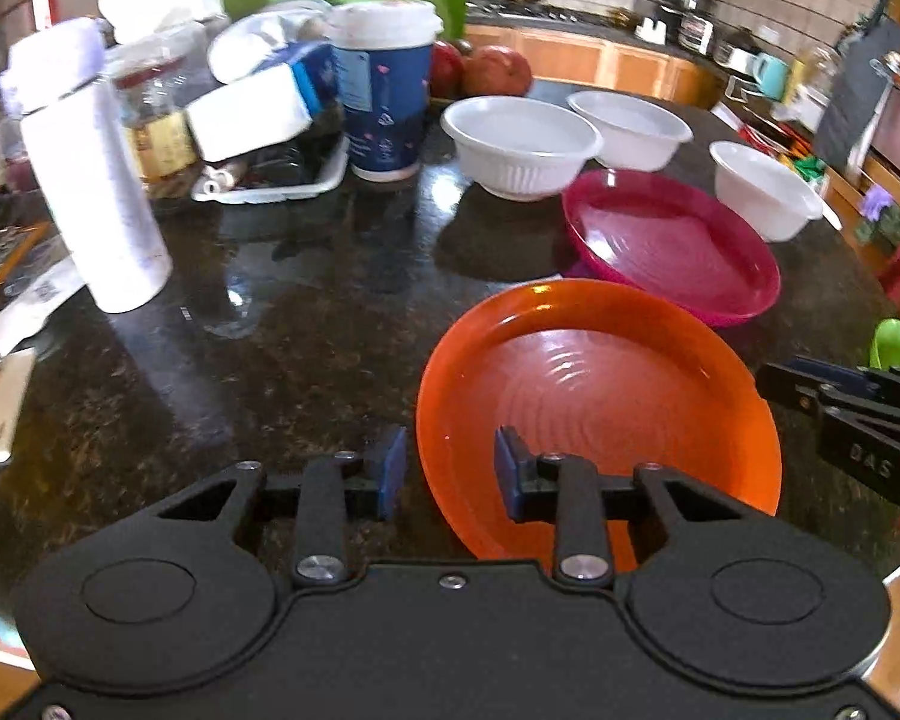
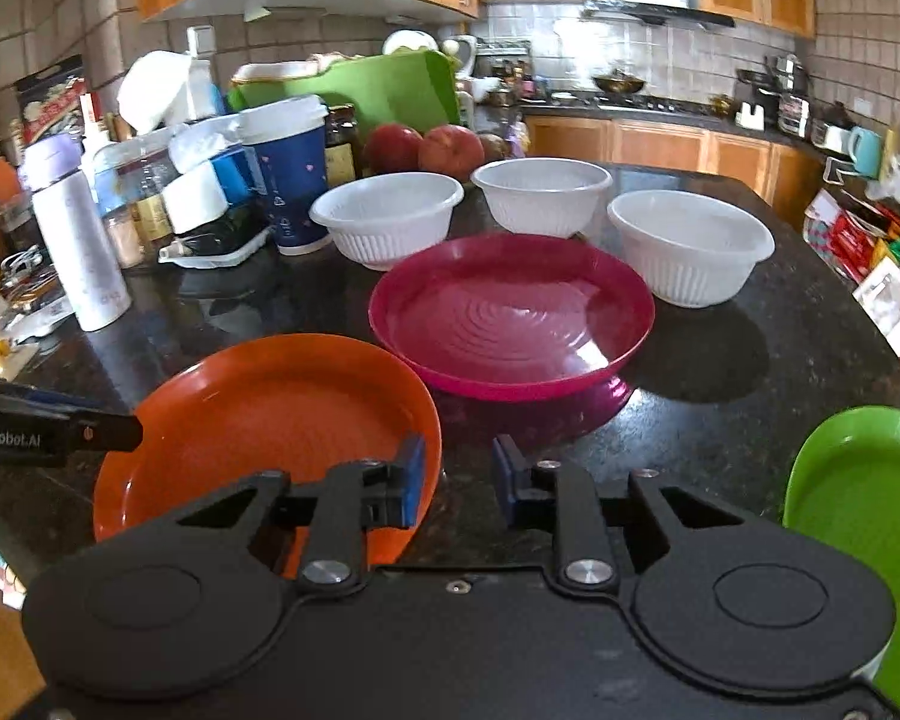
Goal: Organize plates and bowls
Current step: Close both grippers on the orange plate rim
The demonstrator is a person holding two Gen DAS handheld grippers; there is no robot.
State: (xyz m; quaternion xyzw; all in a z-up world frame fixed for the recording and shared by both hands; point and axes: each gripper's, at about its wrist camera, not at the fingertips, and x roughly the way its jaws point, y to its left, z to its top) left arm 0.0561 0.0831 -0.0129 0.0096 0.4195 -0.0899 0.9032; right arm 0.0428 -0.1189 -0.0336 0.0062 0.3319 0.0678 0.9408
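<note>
**Both claws straddling the orange plate's rim**

While your two claws sit low at the near edge of the dark granite counter (image 2: 720, 372), neither has clenched on anything. Your left gripper (image 1: 450, 471) has its blue pads (image 1: 395, 468) set either side of the orange plate (image 1: 600, 396), at the plate's left rim: one pad outside over the stone, the other over the plate's inside, with a gap showing between pads and rim. Your right gripper (image 2: 457, 483) straddles the same plate's right rim in the same way, one finger over the orange plate (image 2: 258, 414) and the other over bare counter, and it too stands released.

The orange plate lies flat at the counter's near edge. Just beyond it sits the magenta plate (image 2: 510, 318), its near rim slightly overlapping the orange one in the right wrist view. Behind the magenta plate three white ribbed bowls stand in a loose row toward the far edge: the left bowl (image 2: 387, 216), the middle bowl (image 2: 543, 192) and the right bowl (image 2: 690, 243), each apart from the others. A green plate (image 2: 858, 510) rests at the near right corner.

Along the left edge you have a white bottle (image 2: 78, 240), a blue paper cup (image 2: 288, 186) and two red apples (image 2: 420, 147) behind the bowls.
</note>
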